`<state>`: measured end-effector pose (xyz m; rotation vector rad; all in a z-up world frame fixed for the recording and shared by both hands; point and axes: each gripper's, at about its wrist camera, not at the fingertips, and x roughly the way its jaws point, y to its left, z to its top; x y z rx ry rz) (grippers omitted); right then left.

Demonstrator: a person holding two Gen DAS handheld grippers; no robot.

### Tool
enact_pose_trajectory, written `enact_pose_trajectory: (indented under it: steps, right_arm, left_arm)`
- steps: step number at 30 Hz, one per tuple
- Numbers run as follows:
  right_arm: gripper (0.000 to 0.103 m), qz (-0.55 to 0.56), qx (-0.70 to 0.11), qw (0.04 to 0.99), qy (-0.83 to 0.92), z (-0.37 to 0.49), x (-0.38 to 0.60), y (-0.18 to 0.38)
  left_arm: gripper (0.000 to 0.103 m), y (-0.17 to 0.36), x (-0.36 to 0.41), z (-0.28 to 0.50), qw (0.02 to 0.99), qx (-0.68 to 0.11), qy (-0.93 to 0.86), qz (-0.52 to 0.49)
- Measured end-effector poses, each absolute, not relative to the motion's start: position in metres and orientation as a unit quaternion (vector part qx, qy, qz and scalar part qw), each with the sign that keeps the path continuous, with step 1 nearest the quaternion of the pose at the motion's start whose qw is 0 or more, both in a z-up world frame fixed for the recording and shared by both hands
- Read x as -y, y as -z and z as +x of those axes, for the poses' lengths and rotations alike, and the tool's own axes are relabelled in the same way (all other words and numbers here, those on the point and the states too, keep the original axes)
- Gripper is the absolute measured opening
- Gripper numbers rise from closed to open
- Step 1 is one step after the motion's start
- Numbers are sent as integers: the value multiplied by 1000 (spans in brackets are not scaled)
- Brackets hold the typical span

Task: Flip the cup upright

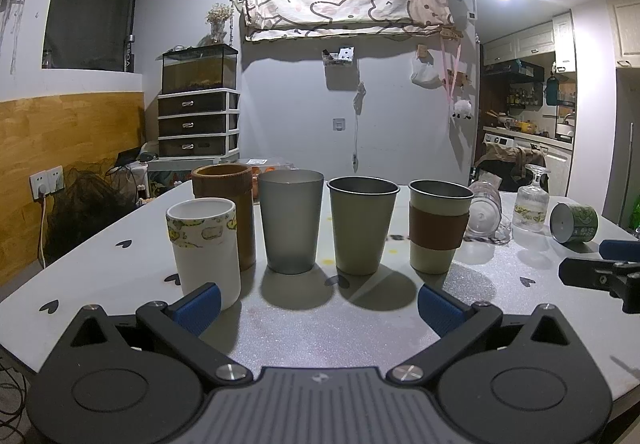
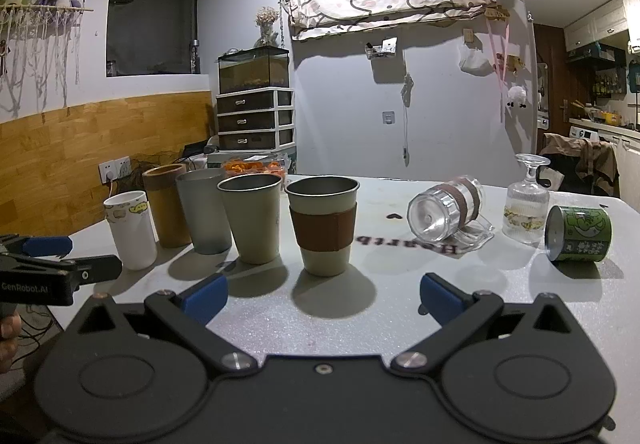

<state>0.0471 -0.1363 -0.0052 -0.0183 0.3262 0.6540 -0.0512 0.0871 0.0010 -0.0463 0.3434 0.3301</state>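
Observation:
Several cups stand upright in a row on the white table (image 2: 400, 308): a white patterned cup (image 2: 131, 230), a brown cylinder (image 2: 166, 206), a grey tumbler (image 2: 203, 210), a beige cup (image 2: 253, 218) and a beige cup with a brown sleeve (image 2: 324, 226). A clear glass mug with a brown band (image 2: 444, 210) lies on its side. A ribbed stemmed glass (image 2: 525, 208) stands upside down. A green tin cup (image 2: 578, 234) lies on its side. My right gripper (image 2: 324, 302) is open in front of the sleeved cup. My left gripper (image 1: 318, 302) is open before the row.
The right gripper's fingers (image 1: 608, 272) show at the right edge of the left wrist view; the left gripper (image 2: 60, 264) shows at the left of the right wrist view. A drawer unit (image 2: 256, 120) with a fish tank stands behind the table.

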Motion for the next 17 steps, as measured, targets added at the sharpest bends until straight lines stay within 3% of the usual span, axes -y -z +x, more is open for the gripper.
enact_pose_trajectory:
  steps: [17]
  right_arm:
    - [103,-8,-158,934,-319,47,136,5]
  left_arm:
    - [103,0,-87,-51,971,-171,-163,-23]
